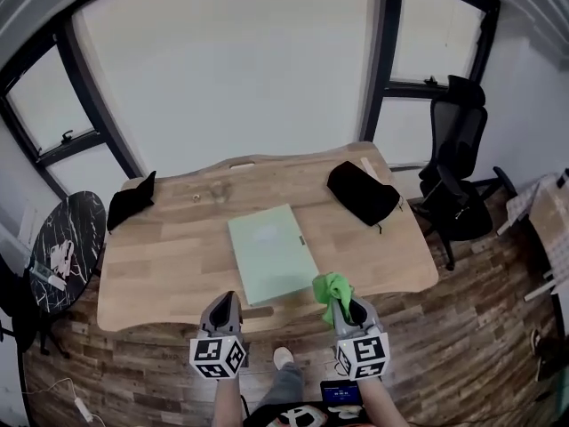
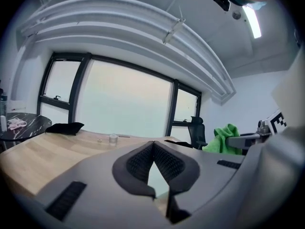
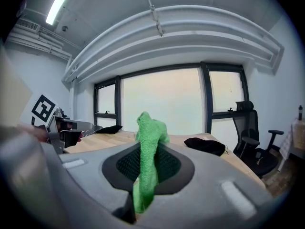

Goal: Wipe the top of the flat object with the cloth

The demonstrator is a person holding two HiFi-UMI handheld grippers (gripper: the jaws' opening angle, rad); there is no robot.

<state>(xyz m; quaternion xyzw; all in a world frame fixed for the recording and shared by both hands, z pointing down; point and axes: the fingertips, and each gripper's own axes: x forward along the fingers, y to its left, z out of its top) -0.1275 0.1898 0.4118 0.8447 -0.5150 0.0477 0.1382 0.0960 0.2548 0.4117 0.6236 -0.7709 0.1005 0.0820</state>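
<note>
**Green cloth clamped in right gripper at the table's near edge**

The green cloth (image 3: 150, 128) is pinched between the jaws of the right gripper (image 3: 147, 149). It is bunched above them and its tail hangs below. The jaws of the left gripper (image 2: 153, 146) are pressed together with nothing between them. The pale green flat object (image 1: 269, 252) lies on the wooden table (image 1: 160, 265), just ahead of both grippers. A small clear jar (image 2: 113, 138) is seen farther back; its contents cannot be made out. Two black pouches (image 1: 363, 192) are set near the far corners.

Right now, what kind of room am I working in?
Most likely an office or small meeting room: there is a wooden desk, a black mesh office chair beside it, and tall dark-framed windows behind.
</note>
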